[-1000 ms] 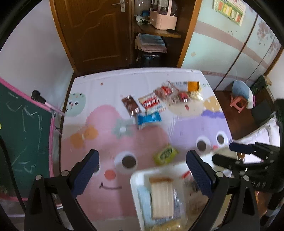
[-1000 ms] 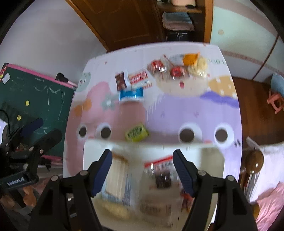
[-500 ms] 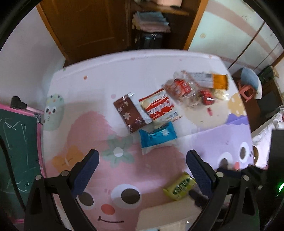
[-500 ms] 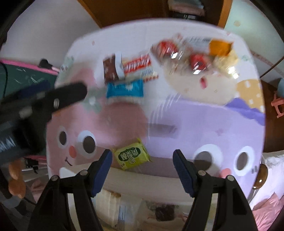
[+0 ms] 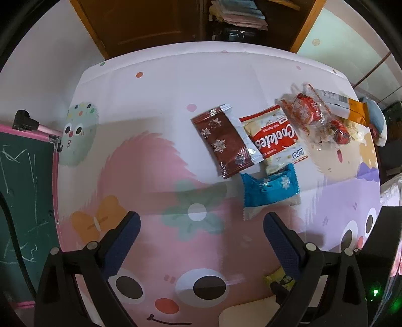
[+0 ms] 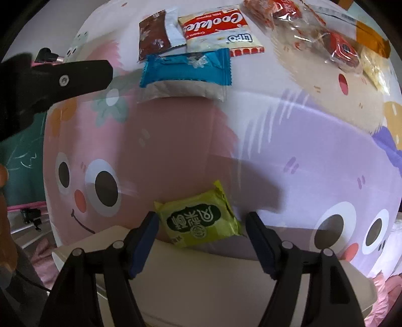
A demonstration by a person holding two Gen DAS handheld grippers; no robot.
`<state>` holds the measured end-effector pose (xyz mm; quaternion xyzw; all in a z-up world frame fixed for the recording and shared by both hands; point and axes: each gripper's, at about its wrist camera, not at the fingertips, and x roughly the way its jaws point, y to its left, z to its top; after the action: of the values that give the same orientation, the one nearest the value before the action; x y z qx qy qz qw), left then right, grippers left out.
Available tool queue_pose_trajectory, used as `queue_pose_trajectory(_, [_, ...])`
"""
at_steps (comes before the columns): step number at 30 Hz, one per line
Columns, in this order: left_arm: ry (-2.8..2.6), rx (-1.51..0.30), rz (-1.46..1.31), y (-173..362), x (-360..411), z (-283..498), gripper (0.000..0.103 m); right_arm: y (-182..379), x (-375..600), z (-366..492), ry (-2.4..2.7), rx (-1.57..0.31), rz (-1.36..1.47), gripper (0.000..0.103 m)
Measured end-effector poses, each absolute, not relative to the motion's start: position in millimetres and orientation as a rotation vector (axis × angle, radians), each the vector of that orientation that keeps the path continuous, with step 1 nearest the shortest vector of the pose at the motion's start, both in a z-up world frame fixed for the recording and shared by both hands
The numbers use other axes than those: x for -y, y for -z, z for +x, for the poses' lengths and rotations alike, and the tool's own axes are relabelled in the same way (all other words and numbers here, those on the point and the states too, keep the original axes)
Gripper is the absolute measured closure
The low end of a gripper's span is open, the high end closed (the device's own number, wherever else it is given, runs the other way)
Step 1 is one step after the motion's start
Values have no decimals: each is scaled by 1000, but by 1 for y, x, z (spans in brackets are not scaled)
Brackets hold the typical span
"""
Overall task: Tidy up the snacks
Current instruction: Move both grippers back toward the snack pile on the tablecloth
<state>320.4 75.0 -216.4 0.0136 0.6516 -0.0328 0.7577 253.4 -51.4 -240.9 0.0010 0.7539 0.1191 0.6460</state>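
Snack packets lie on the cartoon table cover: a brown wrapper (image 5: 223, 140), a red and white cookies pack (image 5: 273, 140), a blue packet (image 5: 270, 188) and clear bags of red sweets (image 5: 314, 118). My left gripper (image 5: 201, 241) is open and empty, hovering just short of the blue packet (image 6: 186, 68). My right gripper (image 6: 202, 239) is open, low over a yellow-green packet (image 6: 198, 221) that lies between its fingertips beside the white bin's rim (image 6: 213, 271). The yellow-green packet (image 5: 279, 279) is partly hidden behind the left finger.
A green chalkboard with a pink frame (image 5: 22, 188) stands at the table's left edge. A dark wooden door and shelves (image 5: 155, 22) are behind the table. An orange-ended packet (image 5: 351, 108) lies at the far right. The left gripper's arm (image 6: 50, 78) crosses the right wrist view.
Both grippers have moved forward and down over the table. The bin has dropped out of the left view. The right gripper has come down close to the yellow-green packet.
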Motion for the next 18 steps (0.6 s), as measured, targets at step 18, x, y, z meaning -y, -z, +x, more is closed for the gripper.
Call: queue_pose_trajectory(18, [133, -1445, 26, 233, -31, 335, 5, 235, 110, 272, -107, -1598, 77, 52])
